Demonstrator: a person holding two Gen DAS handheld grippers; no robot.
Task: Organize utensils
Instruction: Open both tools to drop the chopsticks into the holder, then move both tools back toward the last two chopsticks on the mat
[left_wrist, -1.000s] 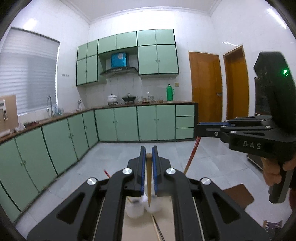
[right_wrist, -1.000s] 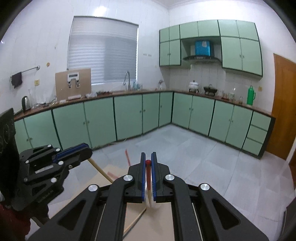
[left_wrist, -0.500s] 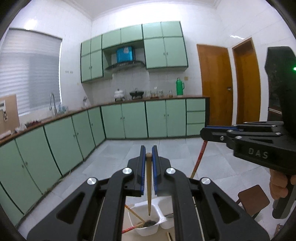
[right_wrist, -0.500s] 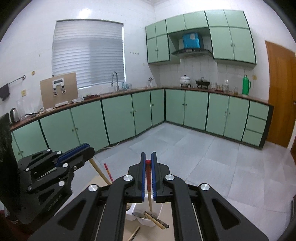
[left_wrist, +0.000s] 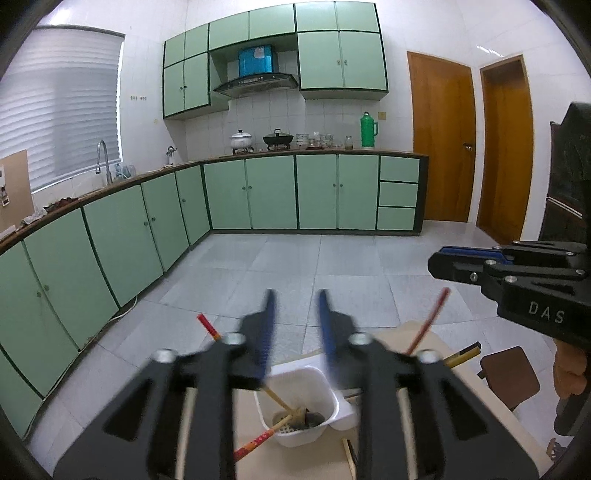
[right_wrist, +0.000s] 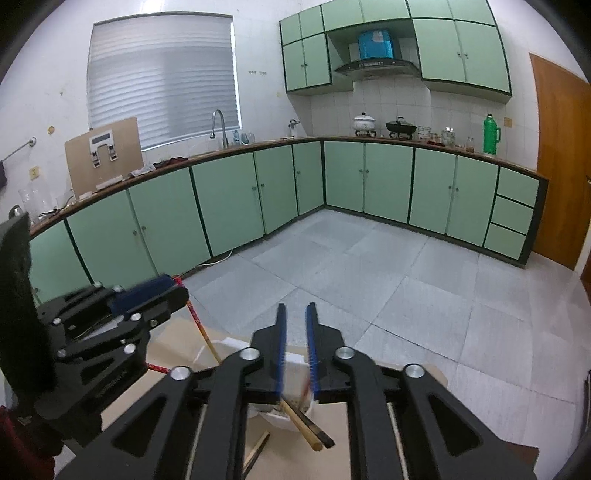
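My left gripper (left_wrist: 297, 299) hangs over a white utensil holder (left_wrist: 325, 384) on the table; its jaws are opening and nothing is between them. Wooden and red chopsticks (left_wrist: 280, 400) and a spoon (left_wrist: 314, 417) lie in the holder's left compartment. My right gripper (right_wrist: 297, 312) is above the same holder (right_wrist: 295, 360), its jaws opening too. A blurred red chopstick (right_wrist: 306, 387) slips down between its pads without being pressed. In the left wrist view that red chopstick (left_wrist: 428, 325) leans below the right gripper (left_wrist: 439, 262). The left gripper (right_wrist: 173, 291) shows side-on in the right wrist view.
The holder stands on a beige table (left_wrist: 306, 461) with a loose wooden chopstick (right_wrist: 258, 450) lying on it. A brown stool (left_wrist: 509, 376) is on the floor to the right. Green cabinets (left_wrist: 258, 192) line the far walls across a grey tiled floor.
Both grippers came forward and down over the holder. Their jaws parted: the left let its wooden chopstick drop into the holder, and the right released its red chopstick.
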